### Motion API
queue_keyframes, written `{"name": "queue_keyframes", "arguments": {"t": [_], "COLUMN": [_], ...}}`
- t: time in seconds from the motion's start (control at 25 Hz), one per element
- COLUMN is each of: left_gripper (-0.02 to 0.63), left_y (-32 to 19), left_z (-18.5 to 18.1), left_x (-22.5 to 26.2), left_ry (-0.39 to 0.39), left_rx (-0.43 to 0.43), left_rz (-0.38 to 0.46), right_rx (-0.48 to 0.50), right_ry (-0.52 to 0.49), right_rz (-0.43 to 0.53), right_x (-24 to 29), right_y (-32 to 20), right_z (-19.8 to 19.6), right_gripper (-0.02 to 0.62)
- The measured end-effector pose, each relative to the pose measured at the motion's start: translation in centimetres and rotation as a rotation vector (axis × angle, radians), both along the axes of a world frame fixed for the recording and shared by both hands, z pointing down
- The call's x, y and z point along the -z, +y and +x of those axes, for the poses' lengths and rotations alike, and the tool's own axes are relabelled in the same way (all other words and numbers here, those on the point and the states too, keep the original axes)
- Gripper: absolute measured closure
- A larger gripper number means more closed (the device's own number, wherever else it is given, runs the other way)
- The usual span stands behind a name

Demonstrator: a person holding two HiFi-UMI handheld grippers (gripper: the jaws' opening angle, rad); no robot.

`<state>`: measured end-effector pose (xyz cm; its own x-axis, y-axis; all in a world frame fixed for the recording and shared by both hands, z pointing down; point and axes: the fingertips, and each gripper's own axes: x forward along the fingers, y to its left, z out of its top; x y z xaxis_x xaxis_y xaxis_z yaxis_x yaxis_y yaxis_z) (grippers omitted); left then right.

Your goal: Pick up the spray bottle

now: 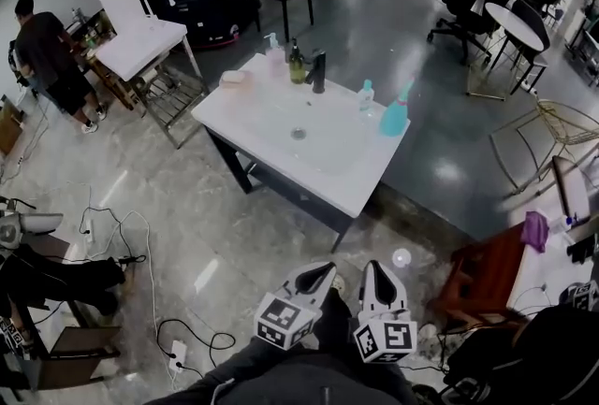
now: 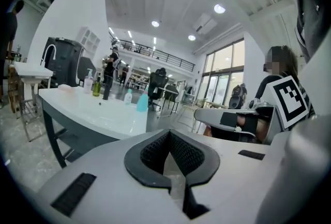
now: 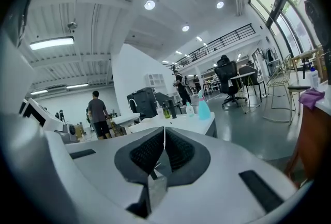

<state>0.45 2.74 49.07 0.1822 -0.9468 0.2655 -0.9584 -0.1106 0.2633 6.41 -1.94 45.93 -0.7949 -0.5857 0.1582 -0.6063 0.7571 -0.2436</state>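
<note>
1. Both claws are seen closed tip to tip with nothing between them. The left gripper point(image 1: 318, 275) and right gripper point(image 1: 378, 273) are held low, well short of the white sink counter point(image 1: 342, 171).
2. The teal spray bottle point(image 1: 394, 116) is stood upright at the counter's right end, near a small clear bottle point(image 1: 366, 95).
3. Light, smooth plastic is judged likely. The narrow neck under the trigger is favoured, since the tapered body may slip or topple.

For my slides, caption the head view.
Left hand-held gripper and right hand-held gripper, shut, face white sink table with turquoise plastic spray bottle.
</note>
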Motion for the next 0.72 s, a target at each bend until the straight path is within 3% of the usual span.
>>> {"name": "queue_keyframes", "arguments": {"t": [0.72], "left_gripper": [0.598], "left_y": [-13.2], "left_z": [-2.9], "left_x": [0.2], "left_ry": [-0.021], "left_rx": [0.019], "left_rz": [0.012], "right_rx": [0.019], "right_ry": [-0.028], "right_rz": [-0.041], "right_x": [-0.2], "right_y": [-13.5], "right_z": [-3.5], "right_gripper": [0.584]}}
